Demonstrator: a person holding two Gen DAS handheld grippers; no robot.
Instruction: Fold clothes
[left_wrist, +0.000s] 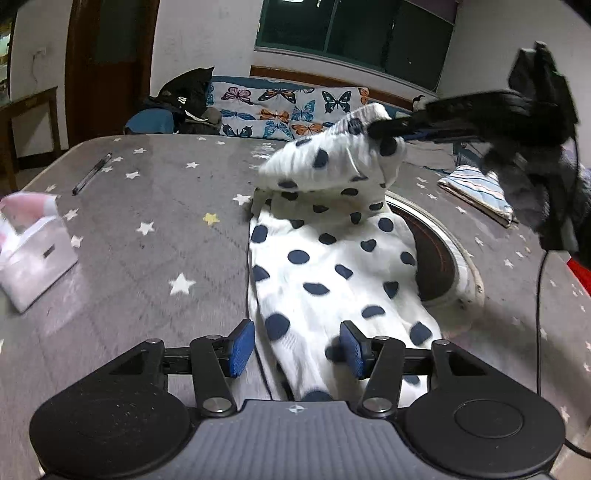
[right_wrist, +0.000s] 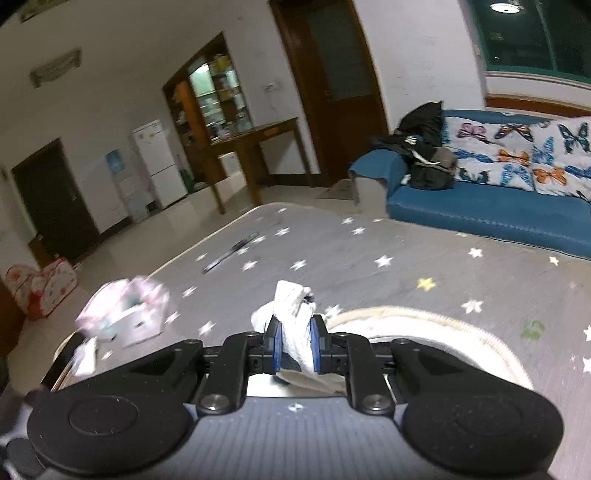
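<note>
- Right gripper (right_wrist: 294, 345): jaws clamped on the garment (left_wrist: 332, 258) waistband, far end lifted and folded over toward me.
- Left gripper (left_wrist: 297, 347): jaws spread, low over the near end, gripping nothing.
- Garment lies lengthwise on the table (left_wrist: 147, 229), partly covering the round inset (left_wrist: 439, 258).
- Pen (left_wrist: 91, 173), tissue box (left_wrist: 33, 254) well to the left.

Left gripper (left_wrist: 297, 347) sits low and level, its two blue-padded fingers (left_wrist: 242, 349) spread wide apart with nothing clamped between them. Over to the right gripper (right_wrist: 294, 345): its blue pads (right_wrist: 276, 347) are drawn in close, pinching a bunch of white fabric (right_wrist: 295, 328) between them. From the left wrist view, the right gripper (left_wrist: 384, 131) reaches in from the right side, raised well above the left one, fingers pointing leftward and slightly down, its black body blurred.
</note>
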